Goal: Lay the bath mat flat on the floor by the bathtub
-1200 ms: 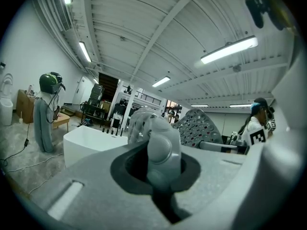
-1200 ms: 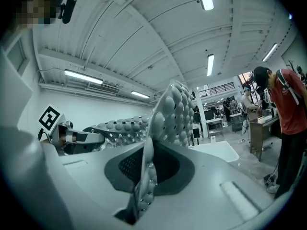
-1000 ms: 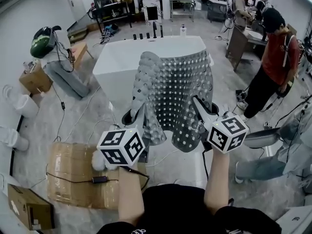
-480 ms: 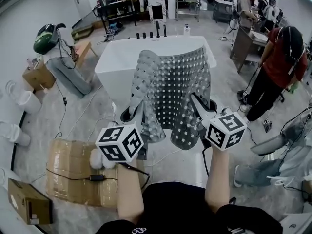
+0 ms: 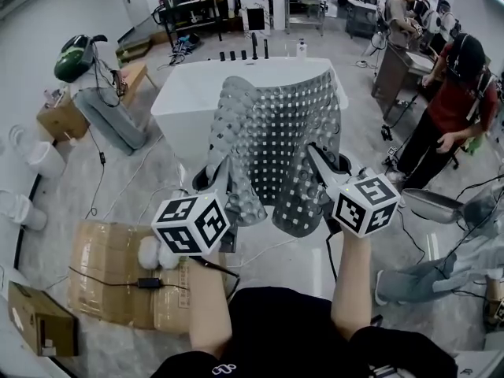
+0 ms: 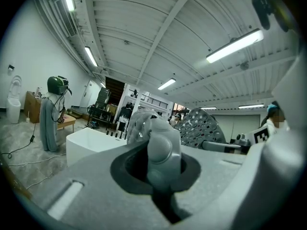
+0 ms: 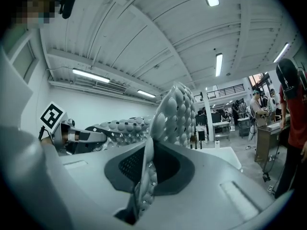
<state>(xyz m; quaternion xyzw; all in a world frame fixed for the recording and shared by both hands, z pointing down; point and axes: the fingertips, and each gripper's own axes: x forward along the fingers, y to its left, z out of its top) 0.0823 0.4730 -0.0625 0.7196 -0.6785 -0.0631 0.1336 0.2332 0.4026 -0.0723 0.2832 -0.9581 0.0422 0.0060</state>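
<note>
The grey bath mat (image 5: 276, 140), studded with suction cups and square holes, hangs spread in the air in front of the white bathtub (image 5: 185, 101). My left gripper (image 5: 224, 181) is shut on a bunched near-left edge of the mat (image 6: 160, 145). My right gripper (image 5: 316, 157) is shut on its near-right edge, a thin fold of mat (image 7: 173, 114) running between the jaws. Both grippers point level at about the same height, and the mat sags and curls between them. In the left gripper view the bathtub (image 6: 88, 140) stands ahead at the left.
Dark bottles (image 5: 244, 53) line the tub's far rim. A flattened cardboard sheet (image 5: 118, 274) with a cable lies on the floor at my left, a box (image 5: 43, 329) beyond it. A person in a red shirt (image 5: 449, 105) stands at the right. White toilets (image 5: 39, 160) stand far left.
Both grippers and the mat keep their place. The person in the red shirt at the right has shifted stance. The head view has tilted a little.
</note>
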